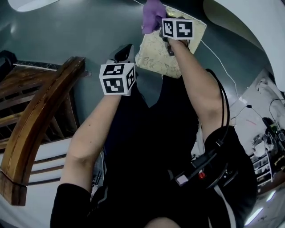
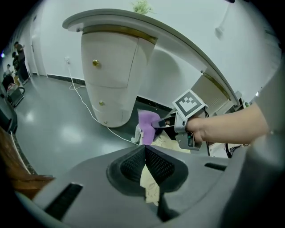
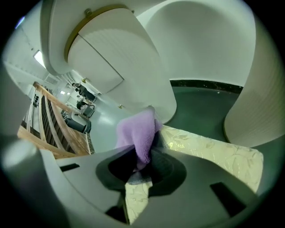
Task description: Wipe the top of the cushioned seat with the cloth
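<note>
The cushioned seat [image 1: 165, 51], cream with a leaf pattern, lies low on the grey-green floor ahead of me. My right gripper [image 1: 159, 26] is over its far edge, shut on a purple cloth [image 1: 152, 12] that bunches up out of the jaws. In the right gripper view the cloth [image 3: 138, 130] hangs from the right gripper [image 3: 141, 161] above the seat [image 3: 213, 153]. My left gripper [image 1: 126, 49] hovers at the seat's near left corner; its jaws [image 2: 145, 153] are pressed together with nothing between them, and a strip of seat [image 2: 151, 188] shows below them.
A dark wooden chair frame [image 1: 42, 111] stands at my left. A curved white cabinet [image 2: 111, 75] and counter rise just beyond the seat. A white cable [image 1: 220, 62] runs over the floor at the right. Shelves with clutter [image 1: 267, 147] sit far right.
</note>
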`<state>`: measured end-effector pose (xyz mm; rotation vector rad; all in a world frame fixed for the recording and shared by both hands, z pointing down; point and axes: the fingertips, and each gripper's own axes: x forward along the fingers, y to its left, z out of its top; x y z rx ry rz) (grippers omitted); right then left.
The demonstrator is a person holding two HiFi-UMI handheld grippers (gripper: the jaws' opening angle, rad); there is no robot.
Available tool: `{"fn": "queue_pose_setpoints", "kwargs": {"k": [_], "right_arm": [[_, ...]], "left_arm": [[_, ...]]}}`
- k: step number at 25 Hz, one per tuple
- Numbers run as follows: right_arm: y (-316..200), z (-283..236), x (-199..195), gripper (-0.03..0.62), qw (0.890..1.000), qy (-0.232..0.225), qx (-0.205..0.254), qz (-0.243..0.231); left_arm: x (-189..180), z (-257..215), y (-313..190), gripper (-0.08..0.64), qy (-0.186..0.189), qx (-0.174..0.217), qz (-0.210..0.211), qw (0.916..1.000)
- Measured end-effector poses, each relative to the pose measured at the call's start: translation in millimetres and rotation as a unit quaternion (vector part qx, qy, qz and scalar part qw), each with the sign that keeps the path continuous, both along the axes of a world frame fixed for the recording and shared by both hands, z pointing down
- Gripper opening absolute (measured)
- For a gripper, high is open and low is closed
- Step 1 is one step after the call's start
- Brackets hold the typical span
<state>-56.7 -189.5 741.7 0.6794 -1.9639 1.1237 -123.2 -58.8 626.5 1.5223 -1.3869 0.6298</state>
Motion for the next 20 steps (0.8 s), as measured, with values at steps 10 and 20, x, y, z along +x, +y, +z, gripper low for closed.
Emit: {"fn": "queue_pose_setpoints", "kwargs": {"k": [10,20], "right_arm": [[-1,-2,35,0.075,0.999,-0.027,-0.020,0.032],[-9,4,121,0.075,0.996,-0.009,-0.032,0.080]], "left_arm": [[57,-9,-39,0.003,-0.016,0.035,0.080,0.9961],[84,6,-42,0.003,-0.027,0.004,0.083,0.9961]]}}
